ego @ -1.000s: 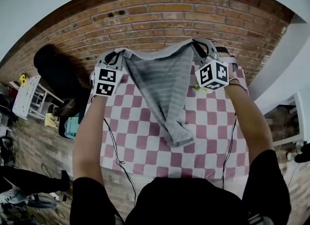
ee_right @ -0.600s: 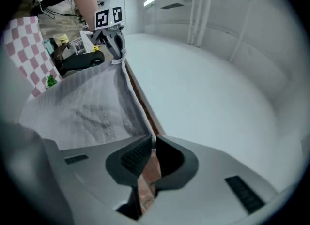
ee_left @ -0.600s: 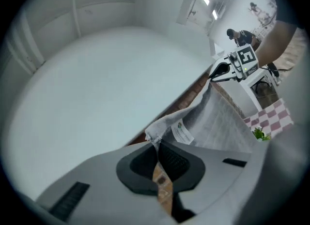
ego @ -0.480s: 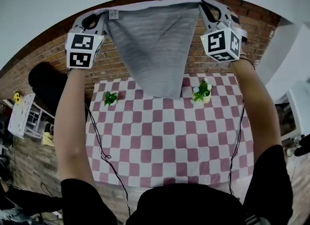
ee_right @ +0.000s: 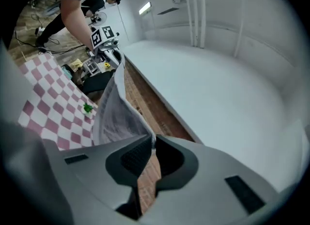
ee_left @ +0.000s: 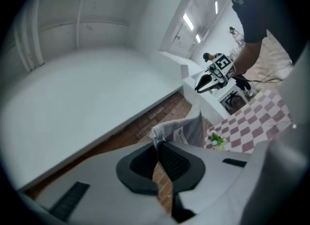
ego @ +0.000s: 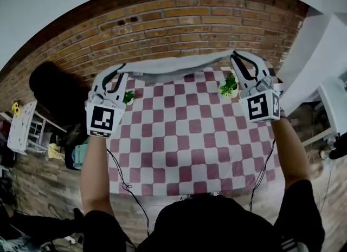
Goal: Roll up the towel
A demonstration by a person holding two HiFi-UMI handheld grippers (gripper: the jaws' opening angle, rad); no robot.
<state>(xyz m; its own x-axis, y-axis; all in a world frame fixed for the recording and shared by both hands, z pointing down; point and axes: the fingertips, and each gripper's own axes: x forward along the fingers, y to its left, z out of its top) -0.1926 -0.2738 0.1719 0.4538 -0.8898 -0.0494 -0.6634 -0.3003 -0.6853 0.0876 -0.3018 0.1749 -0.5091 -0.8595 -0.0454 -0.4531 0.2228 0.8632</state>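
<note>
You hold the towel (ego: 179, 63) up over the far edge of the table (ego: 190, 148), stretched into a thin grey band between your 2 grippers. Your left gripper (ego: 124, 72) sits above the table's far left corner, jaws together on 1 towel corner. In the left gripper view the pads pinch the cloth, and only a small tuft and a white tag (ee_left: 181, 134) poke out past them. Your right gripper (ego: 236, 57) sits above the table's far right corner, jaws clamped on the other top corner. In the right gripper view the cloth runs out from between the pads and hangs toward the table. Both grippers point roughly level, toward the brick wall (ego: 190, 18) behind the table. The towel sags a little in the middle. Cannot tell whether its lower edge touches the table.

The table has a red-and-white checked cloth. 2 small potted greens stand at its far side. The left plant (ego: 128, 96) is just beside the left gripper and the right plant (ego: 229, 85) just beside the right gripper, both under the towel band. Your forearms reach over the table's left and right sides. A dark bulky thing (ego: 54, 83) sits off the table's left, against the wall.
</note>
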